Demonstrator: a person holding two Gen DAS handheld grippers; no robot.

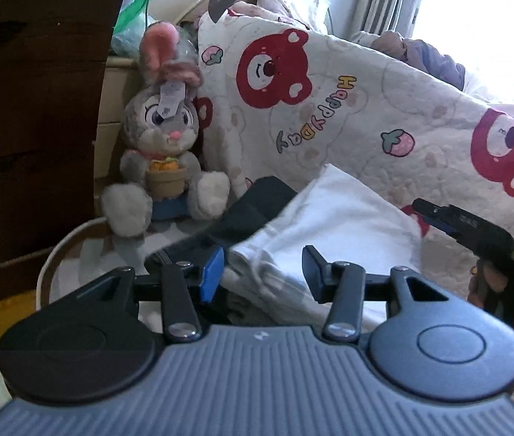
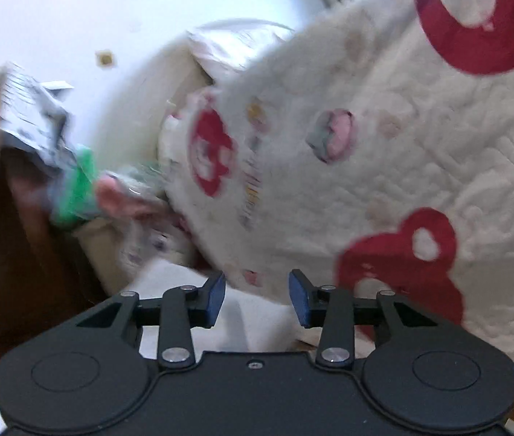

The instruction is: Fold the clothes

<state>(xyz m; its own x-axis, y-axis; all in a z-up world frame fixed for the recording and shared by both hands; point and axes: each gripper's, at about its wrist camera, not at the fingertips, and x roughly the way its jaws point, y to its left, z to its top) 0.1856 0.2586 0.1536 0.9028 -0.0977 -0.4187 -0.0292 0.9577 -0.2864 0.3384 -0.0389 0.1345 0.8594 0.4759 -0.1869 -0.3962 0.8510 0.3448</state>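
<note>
Both grippers stand spread with nothing pinched between their blue pads. From the left wrist view, the left gripper (image 1: 262, 272) hangs over a folded white garment (image 1: 333, 232), which lies on the bed with its rumpled near edge showing between the parted fingers, no pad pressing on it. Just beside the white garment, on its left, lies a dark garment (image 1: 253, 207). The right gripper (image 1: 449, 218) reaches in from the right edge of that view, a hand (image 1: 489, 283) gripping its handle.

Behind the clothes a cream quilt (image 1: 384, 116) printed with red bear faces and small strawberries lies heaped up over the bedding. A grey stuffed rabbit (image 1: 170, 145) sits upright to the left of the quilt — holding a little flowerpot — against pale drawers, with dark wooden furniture (image 1: 32, 109) at the far left. A bright window (image 1: 482, 18) and a curtain fill the upper right.

The right wrist view is blurred: the right gripper (image 2: 257, 298) faces the same quilt (image 2: 420, 145), with white cloth (image 2: 242, 312) below its fingers.
</note>
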